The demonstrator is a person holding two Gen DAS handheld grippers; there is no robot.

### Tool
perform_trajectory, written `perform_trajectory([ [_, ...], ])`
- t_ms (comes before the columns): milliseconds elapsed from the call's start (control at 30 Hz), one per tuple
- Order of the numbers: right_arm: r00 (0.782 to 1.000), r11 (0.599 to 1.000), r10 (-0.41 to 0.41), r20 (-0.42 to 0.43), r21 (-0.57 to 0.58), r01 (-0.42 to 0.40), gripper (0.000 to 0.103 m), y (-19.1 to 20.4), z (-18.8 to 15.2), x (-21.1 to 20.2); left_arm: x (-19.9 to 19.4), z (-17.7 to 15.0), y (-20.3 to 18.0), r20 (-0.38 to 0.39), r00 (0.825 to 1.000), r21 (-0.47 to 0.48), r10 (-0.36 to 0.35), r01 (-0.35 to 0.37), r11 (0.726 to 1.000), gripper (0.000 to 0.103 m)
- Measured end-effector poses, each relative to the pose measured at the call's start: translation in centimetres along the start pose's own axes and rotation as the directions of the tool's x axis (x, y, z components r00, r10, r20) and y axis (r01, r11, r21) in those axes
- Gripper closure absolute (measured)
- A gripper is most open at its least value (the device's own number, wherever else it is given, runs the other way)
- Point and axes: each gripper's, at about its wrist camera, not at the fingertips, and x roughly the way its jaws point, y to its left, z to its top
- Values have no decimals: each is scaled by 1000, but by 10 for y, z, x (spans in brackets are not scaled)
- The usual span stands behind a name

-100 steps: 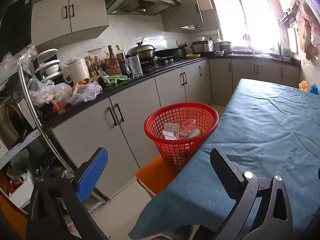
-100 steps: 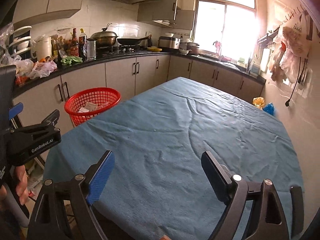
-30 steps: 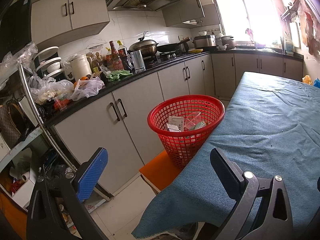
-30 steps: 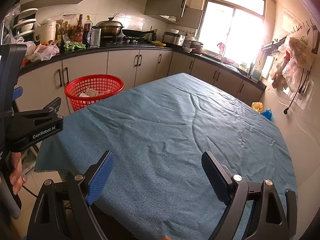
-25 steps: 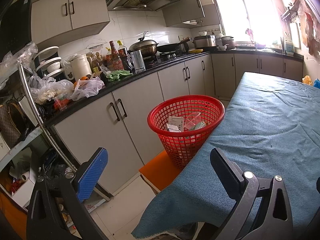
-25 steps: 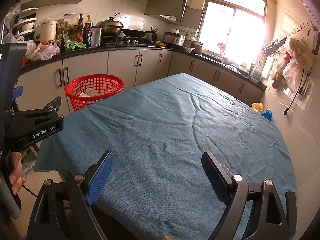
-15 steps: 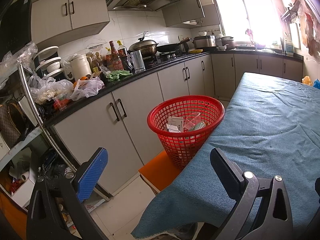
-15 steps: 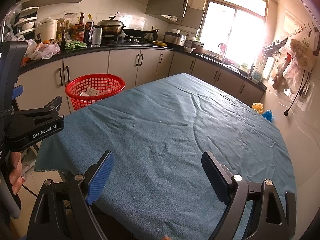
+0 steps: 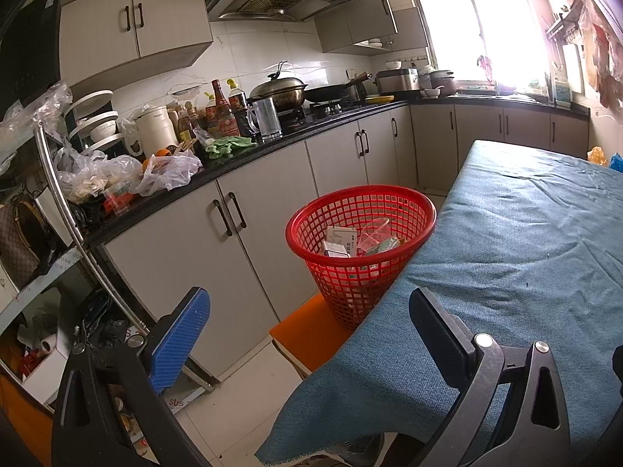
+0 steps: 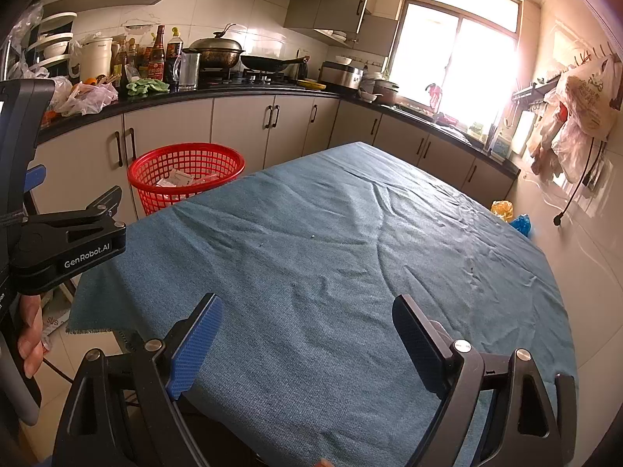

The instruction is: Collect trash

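Hovering wide open, gripping nothing: left gripper (image 9: 307, 334), right gripper (image 10: 305, 334). Sitting ahead of left fingers (image 9: 179, 342), holding collected cartons: red plastic mesh basket (image 9: 360, 233). Lying bare ahead of right fingers (image 10: 194, 346): blue woven tablecloth (image 10: 331, 241), likely indicating collection finishing.

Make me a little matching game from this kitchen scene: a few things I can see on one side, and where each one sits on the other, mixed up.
Things:
1. red basket
2. green cloth
3. blue tablecloth
4. small boxes

Places:
A. on the black countertop, near the bottles
B. inside the basket
C. spread over the table
D. on an orange stool beside the table

Pairs: 1-D, 2-A, 3-C, 4-B

Both the left hand-held gripper and the right hand-held gripper are open and hold nothing.
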Motion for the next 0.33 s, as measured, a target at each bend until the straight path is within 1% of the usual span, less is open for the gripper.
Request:
perform_trajectory([
  [233, 1000, 1000, 2, -1, 1, -2, 12, 0, 0, 0, 2, -4, 3, 4, 1000, 10, 3, -3, 1000, 1],
  [333, 1000, 999, 18, -6, 32, -18, 12, -6, 0, 2, 0, -3, -5, 28, 1000, 37, 8, -9, 999, 1],
])
